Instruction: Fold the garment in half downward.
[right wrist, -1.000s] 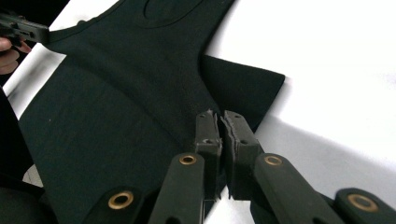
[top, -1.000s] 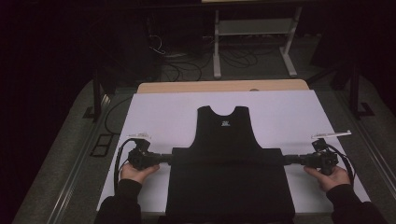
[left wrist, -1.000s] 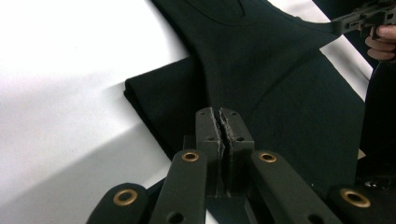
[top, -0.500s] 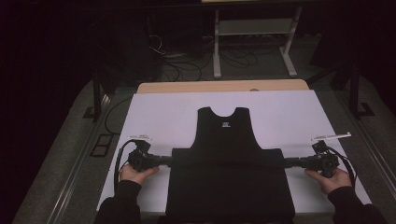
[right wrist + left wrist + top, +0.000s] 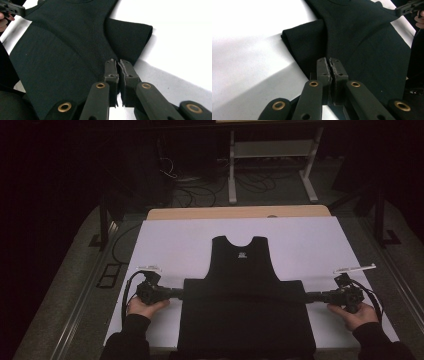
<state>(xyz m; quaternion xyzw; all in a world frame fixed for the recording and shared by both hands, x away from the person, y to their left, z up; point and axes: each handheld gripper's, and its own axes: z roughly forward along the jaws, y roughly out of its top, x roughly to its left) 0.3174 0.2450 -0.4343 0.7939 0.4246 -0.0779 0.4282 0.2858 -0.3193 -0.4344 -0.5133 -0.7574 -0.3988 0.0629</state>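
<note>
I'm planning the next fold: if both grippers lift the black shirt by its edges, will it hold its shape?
Probably not. The black shirt lies flat and is doubled over along a soft fold, so it looks limp and would likely sag between the left gripper and the right gripper. The knit looks matte, so it probably won't slip from shut jaws.

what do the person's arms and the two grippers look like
Both forearms wear dark long sleeves, with the hands bare. The left gripper and right gripper are black, each trailing a looping black cable and carrying a pale flat plate on top. Up close, the jaws are flat black bars with brass-coloured rivets and ridged grey pads.
</note>
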